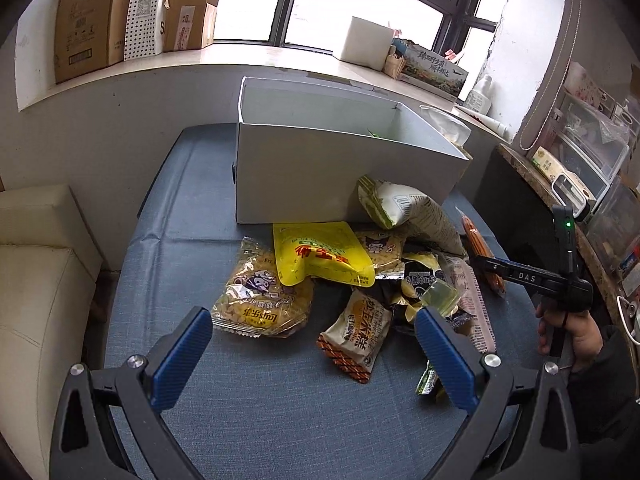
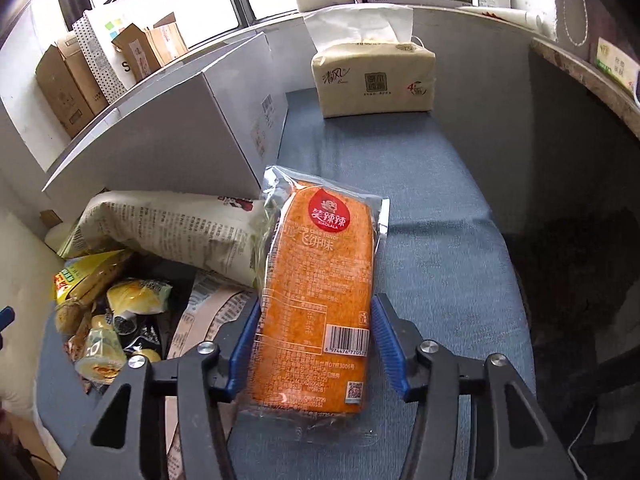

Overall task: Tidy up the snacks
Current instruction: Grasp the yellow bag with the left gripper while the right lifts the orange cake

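Observation:
A pile of snack packets lies on the blue cloth point(image 1: 280, 400) in front of an open white box point(image 1: 320, 168): a yellow pouch point(image 1: 320, 256), a yellow biscuit bag point(image 1: 260, 300), a small beige packet point(image 1: 356, 336) and a white-green bag point(image 1: 404, 208). My left gripper point(image 1: 314, 344) is open above the near side of the pile, holding nothing. My right gripper point(image 2: 314, 332) is shut on a long orange snack packet point(image 2: 320, 288), held by its sides above the cloth. The white box point(image 2: 180, 128) stands to its left.
A tissue pack point(image 2: 372, 76) stands on the cloth beyond the box. A cream cushion point(image 1: 36, 280) lies left of the table. The right gripper's body and hand point(image 1: 560, 300) show at the right of the left wrist view. Cardboard boxes point(image 1: 92, 20) line the windowsill.

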`<move>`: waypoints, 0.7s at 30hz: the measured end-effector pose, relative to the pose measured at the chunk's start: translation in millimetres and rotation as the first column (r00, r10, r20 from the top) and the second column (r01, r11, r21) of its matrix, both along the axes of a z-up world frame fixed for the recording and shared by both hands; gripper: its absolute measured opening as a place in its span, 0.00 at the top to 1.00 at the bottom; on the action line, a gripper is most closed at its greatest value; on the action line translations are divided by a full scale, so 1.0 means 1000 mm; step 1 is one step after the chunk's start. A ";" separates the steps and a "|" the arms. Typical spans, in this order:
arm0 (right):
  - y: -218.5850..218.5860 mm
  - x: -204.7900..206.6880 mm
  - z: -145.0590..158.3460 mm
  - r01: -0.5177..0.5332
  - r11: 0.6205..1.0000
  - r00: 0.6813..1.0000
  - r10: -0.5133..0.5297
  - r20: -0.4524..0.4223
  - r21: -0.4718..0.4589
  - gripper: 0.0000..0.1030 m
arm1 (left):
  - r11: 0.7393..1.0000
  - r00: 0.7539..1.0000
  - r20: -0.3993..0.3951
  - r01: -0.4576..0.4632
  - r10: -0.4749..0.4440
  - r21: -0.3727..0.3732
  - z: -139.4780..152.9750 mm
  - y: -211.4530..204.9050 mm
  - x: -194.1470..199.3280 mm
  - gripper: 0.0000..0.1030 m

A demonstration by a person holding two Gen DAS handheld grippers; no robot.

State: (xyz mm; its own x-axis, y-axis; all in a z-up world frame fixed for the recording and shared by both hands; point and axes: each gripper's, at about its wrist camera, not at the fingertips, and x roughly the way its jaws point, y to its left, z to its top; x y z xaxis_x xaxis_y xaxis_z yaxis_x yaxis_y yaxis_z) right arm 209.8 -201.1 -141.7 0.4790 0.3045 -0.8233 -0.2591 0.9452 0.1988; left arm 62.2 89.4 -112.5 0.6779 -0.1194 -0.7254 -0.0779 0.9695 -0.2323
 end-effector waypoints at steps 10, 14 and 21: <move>-0.013 -0.034 0.037 -0.014 0.998 0.995 0.007 0.099 0.067 0.44 | 1.000 0.999 -0.033 -0.018 0.019 0.018 -0.006 0.004 0.009 0.00; -0.016 -0.052 0.060 -0.028 0.994 0.989 0.012 0.146 0.105 0.44 | 1.000 0.999 -0.047 0.007 -0.006 0.023 -0.010 -0.004 0.022 0.00; -0.020 -0.074 0.072 -0.044 0.990 0.986 0.021 0.168 0.131 0.44 | 0.998 0.993 -0.101 0.063 -0.061 0.011 -0.019 -0.018 0.070 0.00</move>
